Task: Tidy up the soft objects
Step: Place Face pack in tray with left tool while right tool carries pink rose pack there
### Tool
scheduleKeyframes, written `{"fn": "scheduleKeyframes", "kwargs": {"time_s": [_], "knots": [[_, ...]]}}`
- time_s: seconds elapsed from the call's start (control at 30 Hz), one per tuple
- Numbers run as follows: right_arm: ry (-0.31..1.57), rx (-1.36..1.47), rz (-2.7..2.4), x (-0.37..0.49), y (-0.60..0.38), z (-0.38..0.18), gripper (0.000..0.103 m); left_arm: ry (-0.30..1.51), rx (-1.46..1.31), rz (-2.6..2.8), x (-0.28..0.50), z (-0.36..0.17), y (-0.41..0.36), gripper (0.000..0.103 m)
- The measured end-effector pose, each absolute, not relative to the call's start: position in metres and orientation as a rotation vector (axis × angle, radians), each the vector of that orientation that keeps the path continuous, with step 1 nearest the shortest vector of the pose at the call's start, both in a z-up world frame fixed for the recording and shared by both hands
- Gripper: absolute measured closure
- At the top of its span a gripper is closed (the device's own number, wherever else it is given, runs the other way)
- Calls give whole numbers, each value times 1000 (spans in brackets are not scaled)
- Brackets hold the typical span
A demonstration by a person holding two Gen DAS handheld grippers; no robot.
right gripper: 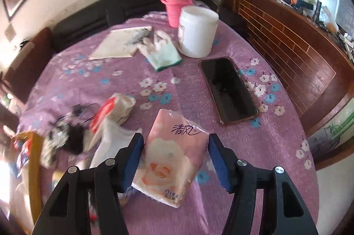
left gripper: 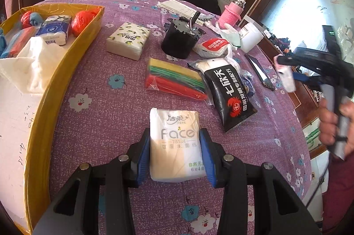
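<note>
1. Left gripper (left gripper: 174, 146): jaws closed on the Face pack (left gripper: 177, 144), blue pads pressed to its two long sides; the pack sits upright between them above the purple cloth (left gripper: 99, 124).
2. Right gripper (right gripper: 174, 159): a pink pack (right gripper: 172, 157) sits tilted between its jaws. The left pad touches the pack's edge; the right pad stands just clear of it. Whether the pack is clamped cannot be told. In the left view this gripper (left gripper: 285, 78) hangs far right of the left jaws, a hand (left gripper: 334, 124) on its handle.
3. Yellow box (left gripper: 66, 62): left of the left jaws and beyond them. It holds a blue pack (left gripper: 54, 29), red bundles and white tissue.
4. Lemon-print pack (left gripper: 128, 40): well beyond the left jaws, slightly left, flat on the cloth.
5. Coloured bags (left gripper: 174, 78), in a clear sleeve: straight beyond the left jaws.
6. Black pouch (left gripper: 230, 93): beyond the left jaws to the right, touching the coloured bags' sleeve.
7. Phone (right gripper: 227, 91): beyond the right jaws, to the right, face up.
8. Glove (right gripper: 161, 51) and white tub (right gripper: 197, 31): far beyond the right jaws, just beside each other.
</note>
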State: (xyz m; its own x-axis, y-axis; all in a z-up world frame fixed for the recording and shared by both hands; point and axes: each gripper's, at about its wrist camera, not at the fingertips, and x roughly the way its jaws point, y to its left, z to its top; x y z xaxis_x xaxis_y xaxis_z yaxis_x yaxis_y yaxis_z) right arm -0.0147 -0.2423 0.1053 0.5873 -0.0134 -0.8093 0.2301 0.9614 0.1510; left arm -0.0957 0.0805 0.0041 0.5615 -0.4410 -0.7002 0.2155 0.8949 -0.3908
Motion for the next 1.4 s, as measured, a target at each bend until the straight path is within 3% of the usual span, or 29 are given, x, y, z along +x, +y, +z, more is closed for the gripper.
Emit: {"fn": "scheduleKeyframes", "kwargs": {"time_s": [0.3,0.53,0.77,0.97,1.03,1.1,1.27,1.4], "knots": [[885,150,48,-58,-171,134,39,845,-362,-423,-120,44,107,62],[890,79,214,-57,-88,136,39,755,-327,-258,-126,93,192,62],[920,-6,377,-46,6,125,38,869,-222,-11,-80,72,278,62],[979,-86,490,-39,84,107,38,973,-290,65,-33,36,330,62],[998,-125,516,-38,109,99,38,968,-307,78,-29,36,336,55],[1022,-147,541,-35,127,90,38,969,-334,76,-30,36,343,35],[1111,-197,619,-27,165,65,38,901,-411,19,-58,49,354,33],[1155,-237,641,-11,193,50,38,810,-464,0,-95,68,362,25]]}}
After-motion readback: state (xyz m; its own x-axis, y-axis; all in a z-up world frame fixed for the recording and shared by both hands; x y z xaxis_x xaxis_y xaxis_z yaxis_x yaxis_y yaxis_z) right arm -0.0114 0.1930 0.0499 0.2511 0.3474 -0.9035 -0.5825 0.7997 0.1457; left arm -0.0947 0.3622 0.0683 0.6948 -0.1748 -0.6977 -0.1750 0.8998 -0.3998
